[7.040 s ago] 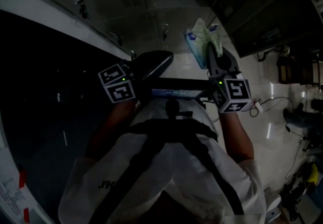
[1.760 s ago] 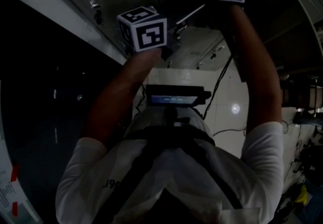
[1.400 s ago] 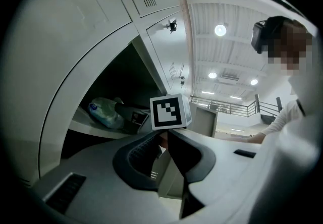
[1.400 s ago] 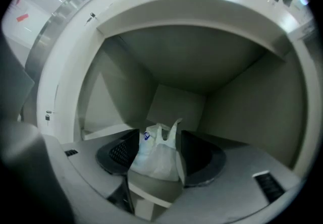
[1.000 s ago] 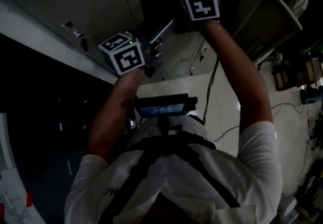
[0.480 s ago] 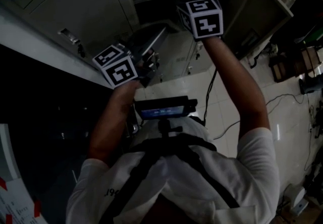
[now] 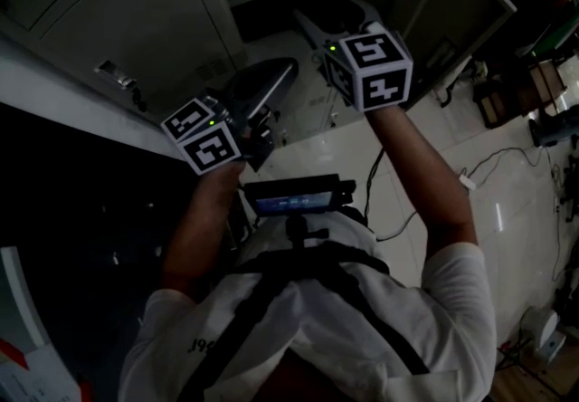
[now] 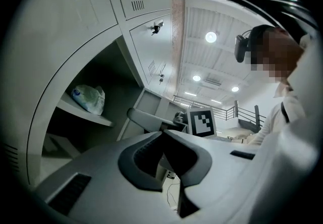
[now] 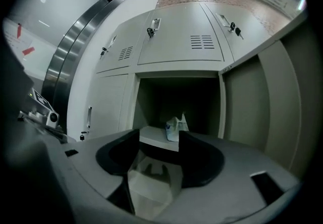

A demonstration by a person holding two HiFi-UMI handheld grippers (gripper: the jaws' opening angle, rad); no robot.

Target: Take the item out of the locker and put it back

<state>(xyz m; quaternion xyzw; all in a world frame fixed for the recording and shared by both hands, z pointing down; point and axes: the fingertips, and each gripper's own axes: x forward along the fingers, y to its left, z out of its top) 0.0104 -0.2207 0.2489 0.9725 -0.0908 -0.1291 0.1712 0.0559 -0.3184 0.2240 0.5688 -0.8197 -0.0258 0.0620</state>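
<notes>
White short-sleeved T-shirt with black harness straps fills the lower frame; above, the left gripper and right gripper carry black-and-white marker cubes.

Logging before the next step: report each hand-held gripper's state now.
Left hand-held gripper: closed, empty.
Right hand-held gripper: open, empty.

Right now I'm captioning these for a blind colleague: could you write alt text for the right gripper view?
An open locker holds a small plastic bag on its shelf, seen between the spread, empty jaws of the right hand-held gripper. Closed locker doors sit above and to the left of it, and its own door stands open at the right.
</notes>
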